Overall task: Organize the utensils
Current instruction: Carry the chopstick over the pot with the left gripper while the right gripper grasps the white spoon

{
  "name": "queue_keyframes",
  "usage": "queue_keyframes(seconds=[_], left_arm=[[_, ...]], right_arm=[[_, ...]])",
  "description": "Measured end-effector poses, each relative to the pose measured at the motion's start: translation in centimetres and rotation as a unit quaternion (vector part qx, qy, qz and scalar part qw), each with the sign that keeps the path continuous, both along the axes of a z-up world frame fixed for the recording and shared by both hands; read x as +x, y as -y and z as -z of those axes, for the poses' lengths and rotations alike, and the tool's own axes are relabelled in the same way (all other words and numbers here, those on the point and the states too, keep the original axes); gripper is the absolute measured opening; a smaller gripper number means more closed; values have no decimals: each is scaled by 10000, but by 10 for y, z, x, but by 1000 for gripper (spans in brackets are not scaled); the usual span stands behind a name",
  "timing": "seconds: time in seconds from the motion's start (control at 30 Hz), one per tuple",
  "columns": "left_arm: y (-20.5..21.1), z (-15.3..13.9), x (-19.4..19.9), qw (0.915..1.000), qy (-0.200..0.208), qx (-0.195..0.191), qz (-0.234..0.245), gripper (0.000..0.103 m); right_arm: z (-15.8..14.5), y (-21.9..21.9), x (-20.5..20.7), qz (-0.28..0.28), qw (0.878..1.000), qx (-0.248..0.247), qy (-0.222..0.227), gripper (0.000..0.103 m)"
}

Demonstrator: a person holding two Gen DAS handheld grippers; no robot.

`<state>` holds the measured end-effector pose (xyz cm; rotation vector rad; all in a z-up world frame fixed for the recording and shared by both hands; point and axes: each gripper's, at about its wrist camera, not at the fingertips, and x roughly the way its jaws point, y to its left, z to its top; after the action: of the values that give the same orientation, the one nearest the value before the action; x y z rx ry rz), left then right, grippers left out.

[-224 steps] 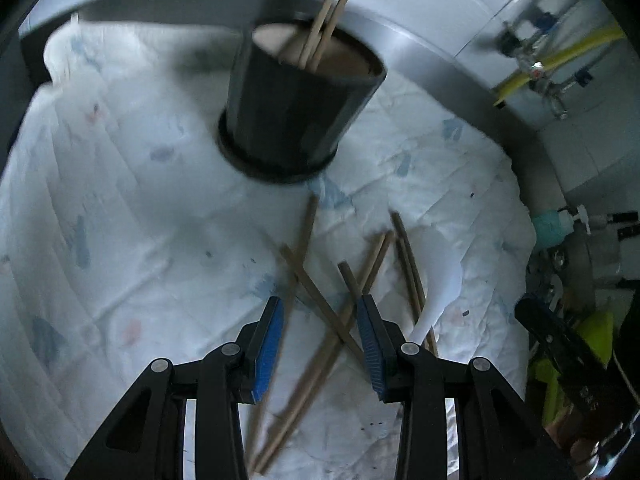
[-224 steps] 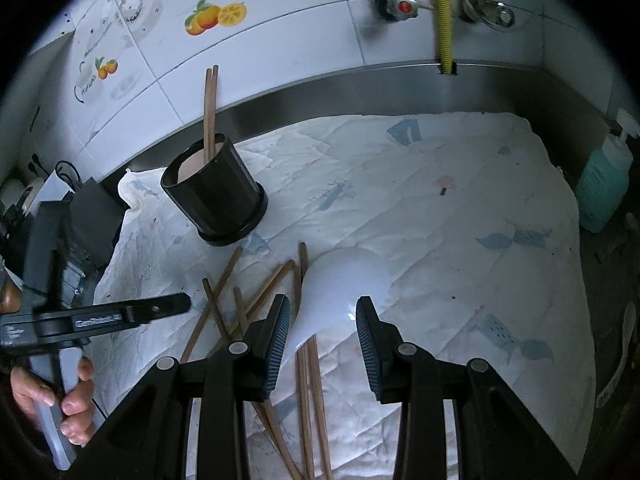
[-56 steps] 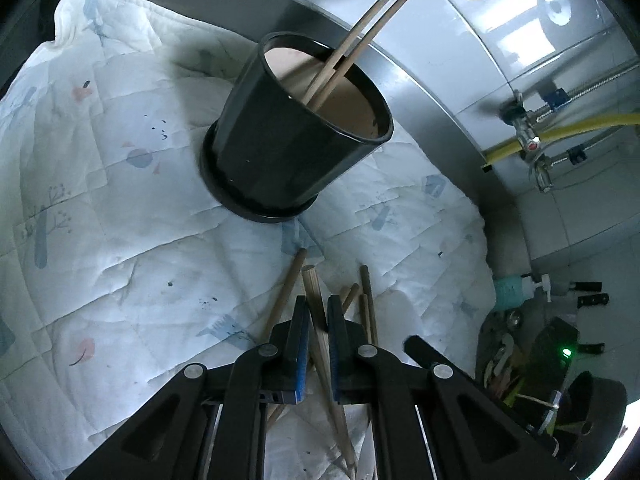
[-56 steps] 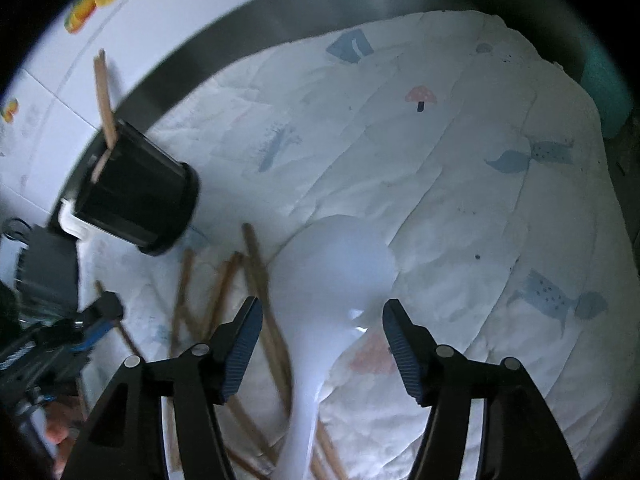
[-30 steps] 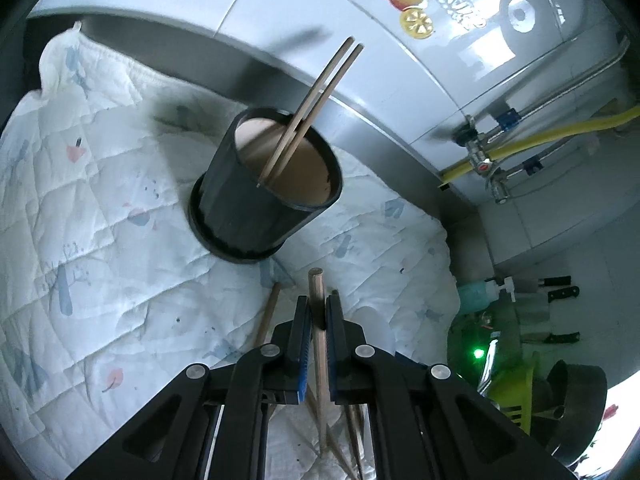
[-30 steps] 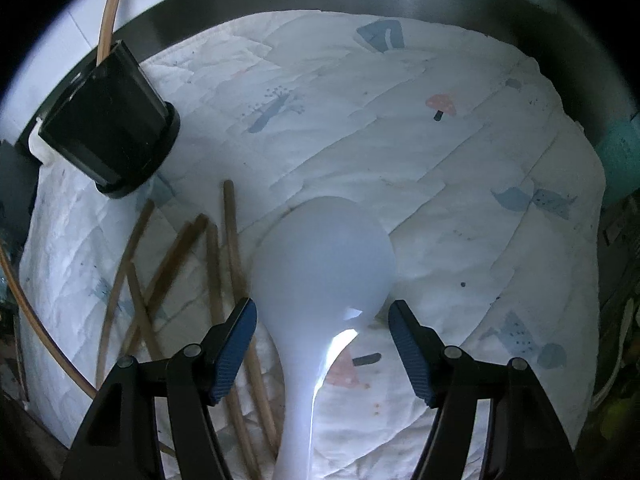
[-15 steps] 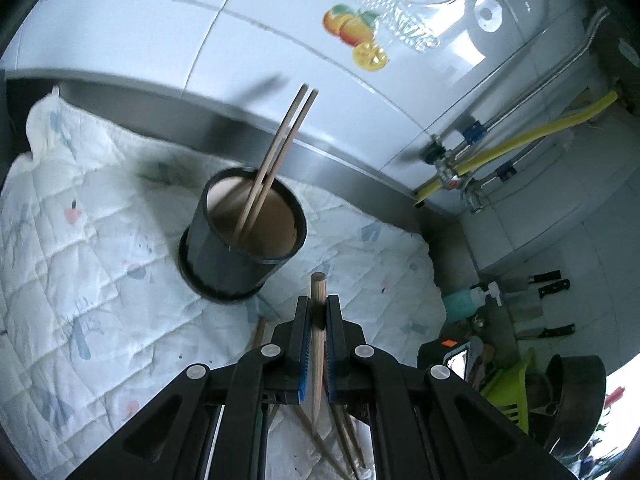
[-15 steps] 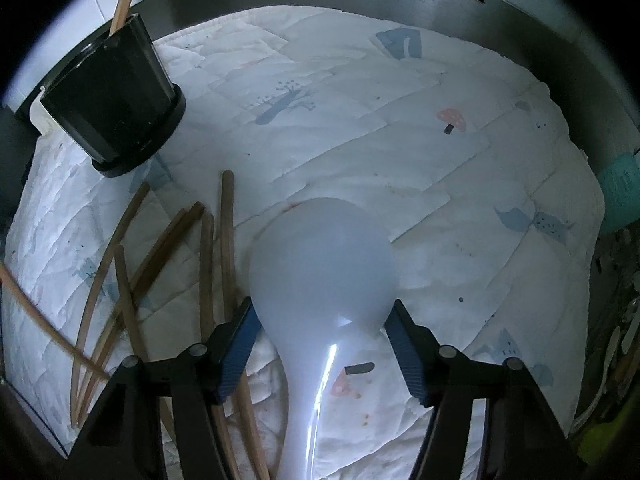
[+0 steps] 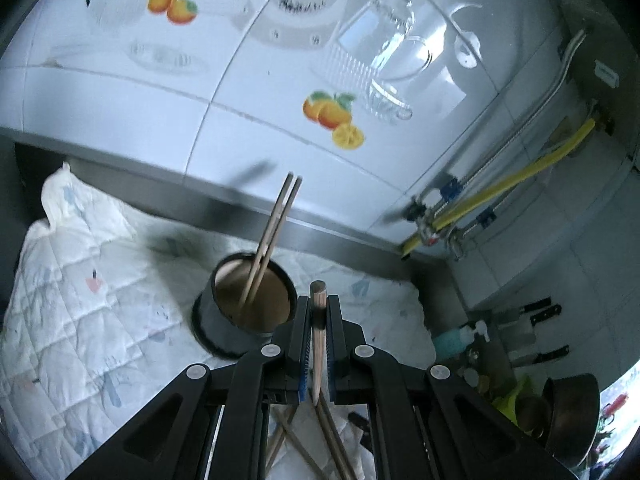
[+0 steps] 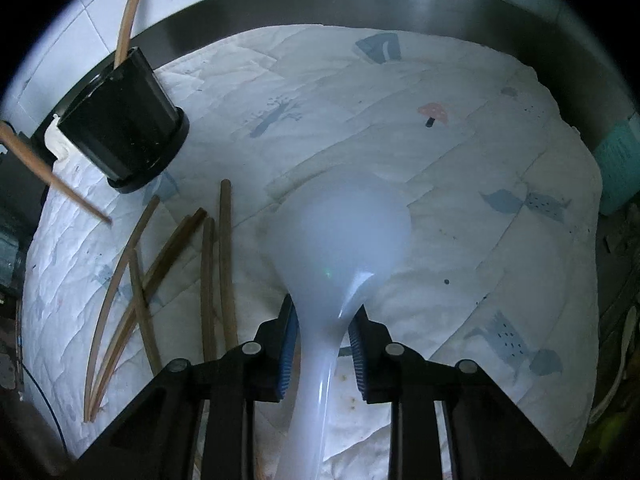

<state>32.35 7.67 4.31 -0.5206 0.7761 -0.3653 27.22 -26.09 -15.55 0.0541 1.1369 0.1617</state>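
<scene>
Lifted off the quilt [image 9: 72, 320], left fingers [image 9: 318, 344] grip one chopstick [image 9: 318, 320]; right fingers [image 10: 324, 344], just closing, pinch spoon [image 10: 340, 236] neck. Tip chopstick upright over holder [image 9: 248, 300] before release.

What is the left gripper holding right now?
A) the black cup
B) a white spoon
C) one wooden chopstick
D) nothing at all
C: the left gripper is shut on one wooden chopstick, whose end sticks up between the blue pads, near the black cup that already holds two chopsticks.
</scene>
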Motion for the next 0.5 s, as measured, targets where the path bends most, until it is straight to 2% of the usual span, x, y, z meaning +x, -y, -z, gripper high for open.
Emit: queue_keyframes(seconds=[0.2,0.5], left_arm=[[-12,-29,-1,9993,328,56,-139,6],[-35,-62,15,9958,673,297,-544,6]], right_arm=[[-15,0,-15,25,9994,186,280,26],[-69,-1,-31,-4,9912,559,1203,21]])
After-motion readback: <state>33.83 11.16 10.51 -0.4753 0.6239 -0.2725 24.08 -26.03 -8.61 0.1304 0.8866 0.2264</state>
